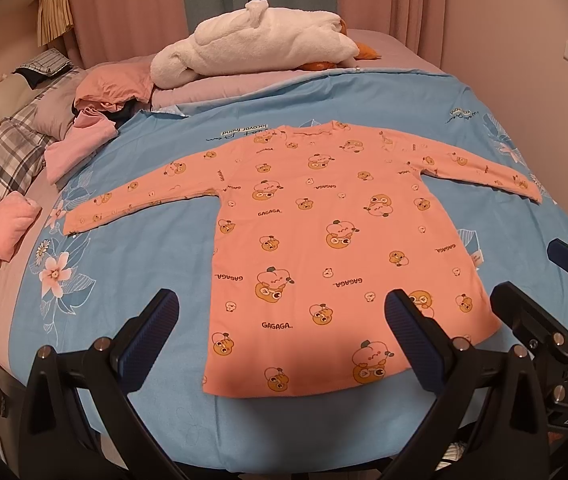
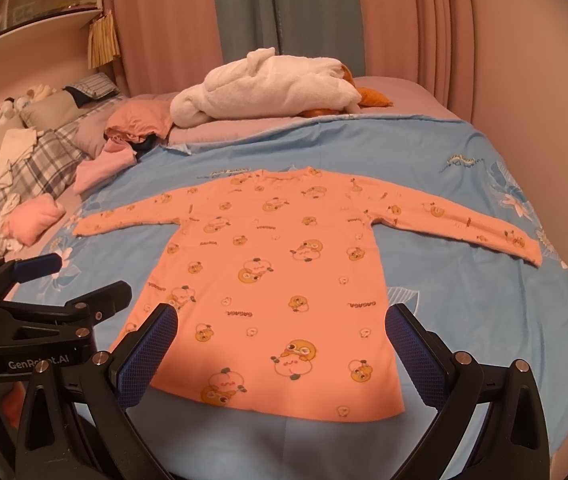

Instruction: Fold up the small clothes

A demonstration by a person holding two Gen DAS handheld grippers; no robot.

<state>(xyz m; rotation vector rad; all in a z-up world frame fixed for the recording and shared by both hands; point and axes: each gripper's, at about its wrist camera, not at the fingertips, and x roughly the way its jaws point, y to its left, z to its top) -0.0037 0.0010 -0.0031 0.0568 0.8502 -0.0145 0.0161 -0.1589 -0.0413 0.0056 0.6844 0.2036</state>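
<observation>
A small orange long-sleeved shirt [image 1: 315, 232] with cartoon prints lies flat on the blue bedspread [image 1: 132, 248], both sleeves spread out, hem toward me. It also shows in the right wrist view [image 2: 276, 272]. My left gripper [image 1: 280, 320] is open and empty, hovering over the shirt's hem at its left part. My right gripper [image 2: 280, 332] is open and empty over the hem's right part. The right gripper's fingers [image 1: 523, 312] show at the right edge of the left wrist view; the left gripper's fingers [image 2: 96, 292] show at the left of the right wrist view.
A white plush duck [image 1: 260, 44] lies at the back of the bed. Pink and orange clothes [image 1: 84, 132] lie in a pile at the back left, a folded pink piece [image 1: 4, 228] at the left. Plaid pillows [image 1: 8, 148] and curtains [image 1: 132, 4] lie beyond.
</observation>
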